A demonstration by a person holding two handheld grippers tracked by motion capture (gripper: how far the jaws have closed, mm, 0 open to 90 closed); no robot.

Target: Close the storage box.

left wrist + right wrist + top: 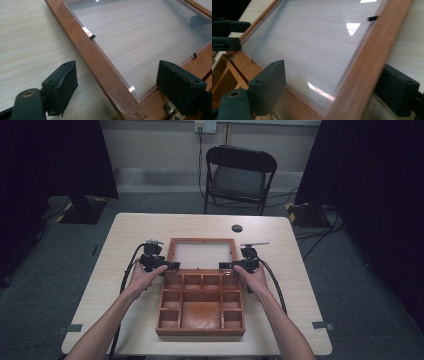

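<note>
High view showed us a wooden compartment box [200, 306] lying open on the tabletop [125, 235], its glazed lid [202, 254] folded back flat toward twelve o'clock, hinged to the tray along the near edge of the lid. We held the left gripper [169, 266] at the lid's nine o'clock side and the right gripper [226, 265] at its three o'clock side, both close to the hinge line.

We judged the step in hand to be taking hold of the lid's two side rails, most likely to swing it over and shut the box. Neither grip looked made yet.

Left gripper view had the jaws spread wide, released, with the lid's left rail [100, 70] running up between them; one jaw sat over bare tabletop, the other over the hinge corner by the brass hinge [172, 111], and neither pad seemed to touch the wood.

Right gripper view likewise showed jaws parted, straddling the right rail [367, 65]: one jaw [268, 86] over the clear pane [312, 45], the other [397, 91] outside the frame against the tabletop. Whether that outer jaw touched the rail we could not tell.

Next, we reckoned, both pairs needed to close squarely on the wood rather than the pane, then lift together, evenly, so the lid pivoted on its hinges without twisting.
</note>
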